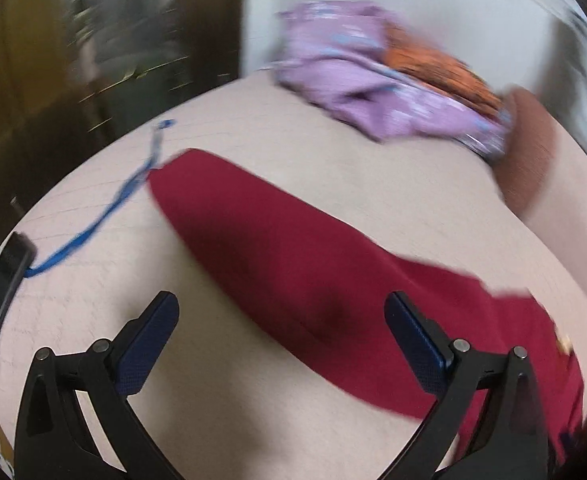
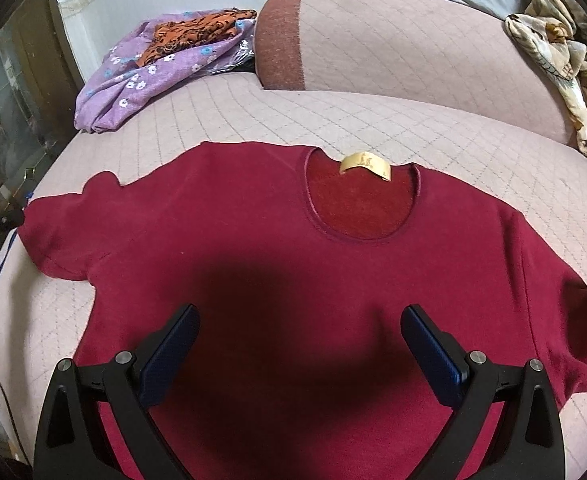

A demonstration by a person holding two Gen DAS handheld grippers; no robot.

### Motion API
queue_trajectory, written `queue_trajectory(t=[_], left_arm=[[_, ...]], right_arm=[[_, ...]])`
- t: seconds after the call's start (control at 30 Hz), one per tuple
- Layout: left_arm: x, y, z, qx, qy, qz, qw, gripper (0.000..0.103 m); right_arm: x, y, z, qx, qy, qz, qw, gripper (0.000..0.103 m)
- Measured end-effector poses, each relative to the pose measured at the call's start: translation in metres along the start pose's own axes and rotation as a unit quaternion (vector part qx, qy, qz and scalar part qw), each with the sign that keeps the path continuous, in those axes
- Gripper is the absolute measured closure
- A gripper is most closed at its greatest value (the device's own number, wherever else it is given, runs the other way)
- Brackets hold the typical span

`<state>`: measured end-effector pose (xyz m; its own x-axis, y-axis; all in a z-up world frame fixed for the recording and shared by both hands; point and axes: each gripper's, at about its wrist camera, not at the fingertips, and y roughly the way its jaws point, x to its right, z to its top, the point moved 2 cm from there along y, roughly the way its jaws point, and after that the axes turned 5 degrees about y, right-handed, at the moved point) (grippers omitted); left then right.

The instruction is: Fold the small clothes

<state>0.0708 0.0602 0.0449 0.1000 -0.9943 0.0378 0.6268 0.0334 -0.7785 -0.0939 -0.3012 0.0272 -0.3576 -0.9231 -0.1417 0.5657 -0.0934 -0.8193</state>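
A dark red long-sleeved top (image 2: 253, 248) lies spread flat on the pink quilted bed (image 2: 277, 120), neck opening and yellow label (image 2: 366, 163) toward the far side. My right gripper (image 2: 300, 344) is open and empty, hovering over the chest of the top. In the blurred left wrist view, one sleeve of the red top (image 1: 277, 248) stretches diagonally across the bed (image 1: 333, 168). My left gripper (image 1: 281, 332) is open and empty just above that sleeve.
A pile of purple floral and orange patterned clothes (image 2: 153, 68) lies at the far left of the bed, also in the left wrist view (image 1: 373, 84). A pink bolster (image 2: 393, 40) lies behind. A blue cord (image 1: 105, 212) and a black device (image 1: 1, 292) lie at the left.
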Motion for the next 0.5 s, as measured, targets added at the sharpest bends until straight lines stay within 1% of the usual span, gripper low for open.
queue_trajectory(t=[0.03,0.1,0.17,0.23,0.3,0.37,0.43,0.47,0.5], left_arm=[[-0.014,0.013,0.007,-0.006,-0.015,0.019,0.9997,0.004],[-0.027,0.03,0.013,-0.015,-0.033,0.037,0.9986,0.01],[-0.041,0.052,0.016,-0.029,-0.053,0.043,0.9972,0.013],[-0.049,0.075,0.019,-0.05,-0.065,0.053,0.9952,0.024],[-0.049,0.08,0.021,-0.028,-0.055,0.07,0.9957,0.026],[-0.044,0.085,0.025,-0.02,-0.04,0.066,0.9969,0.035],[-0.042,0.088,0.029,-0.008,-0.033,0.053,0.998,0.063],[-0.042,0.089,0.031,-0.007,-0.032,0.052,0.9981,0.068],[-0.043,0.089,0.032,-0.006,-0.034,0.047,0.9983,0.082]], right_arm=[[-0.001,0.001,0.0,-0.001,-0.001,0.002,1.0,0.002],[-0.002,0.003,-0.001,-0.004,-0.002,0.005,1.0,0.002],[-0.003,0.005,-0.002,-0.008,-0.004,0.007,1.0,0.002],[-0.003,0.006,-0.002,-0.011,-0.005,0.011,1.0,0.002],[-0.004,0.006,-0.001,-0.01,-0.008,0.011,1.0,0.002],[-0.004,0.006,0.0,-0.008,-0.01,0.01,1.0,0.002],[-0.003,0.007,0.0,-0.009,-0.008,0.011,1.0,0.002],[-0.003,0.007,0.0,-0.009,-0.007,0.012,1.0,0.002],[-0.003,0.007,0.0,-0.01,-0.006,0.014,1.0,0.002]])
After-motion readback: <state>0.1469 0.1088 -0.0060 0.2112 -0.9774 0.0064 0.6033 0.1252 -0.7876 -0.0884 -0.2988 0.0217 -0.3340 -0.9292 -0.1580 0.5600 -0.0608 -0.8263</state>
